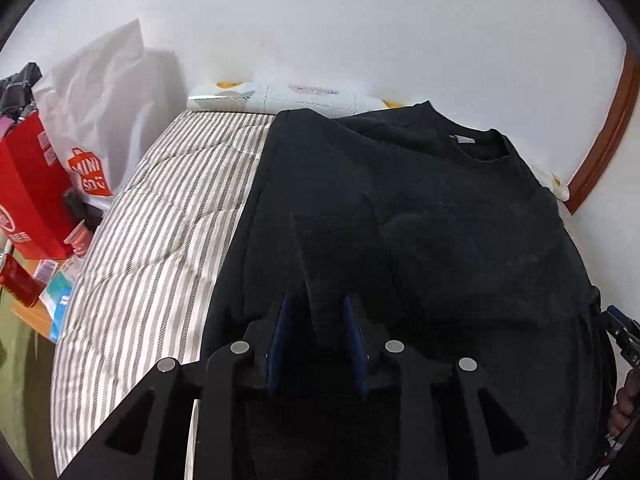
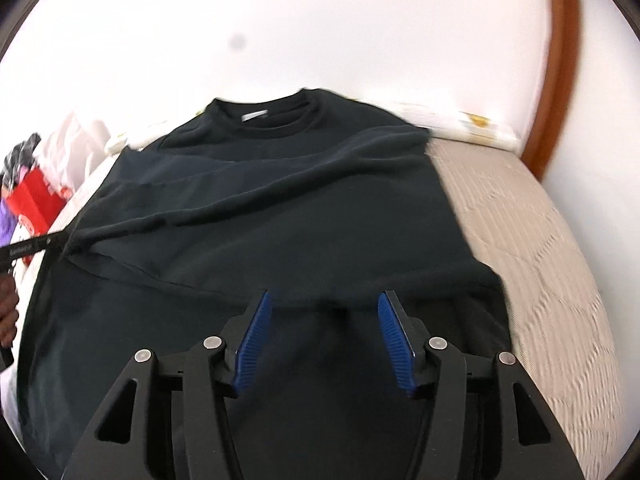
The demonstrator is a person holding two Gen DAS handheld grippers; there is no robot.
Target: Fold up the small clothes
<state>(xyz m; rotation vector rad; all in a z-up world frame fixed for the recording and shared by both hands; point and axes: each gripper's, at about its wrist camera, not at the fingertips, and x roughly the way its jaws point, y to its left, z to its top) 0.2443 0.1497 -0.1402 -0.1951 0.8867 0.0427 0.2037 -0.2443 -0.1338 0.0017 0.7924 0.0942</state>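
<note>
Black sweatshirt (image 2: 280, 208) flat on striped bed (image 1: 160, 216), collar far, sleeves folded inward; right gripper (image 2: 325, 300) fingers apart, empty; left gripper (image 1: 317, 304) slightly apart around cuff, seemingly released.

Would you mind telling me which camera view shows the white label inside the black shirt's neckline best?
The right wrist view: the white label faces the camera, centred inside the collar of the black shirt. In the left wrist view the label appears only as a small, greyish sliver seen obliquely.
</note>
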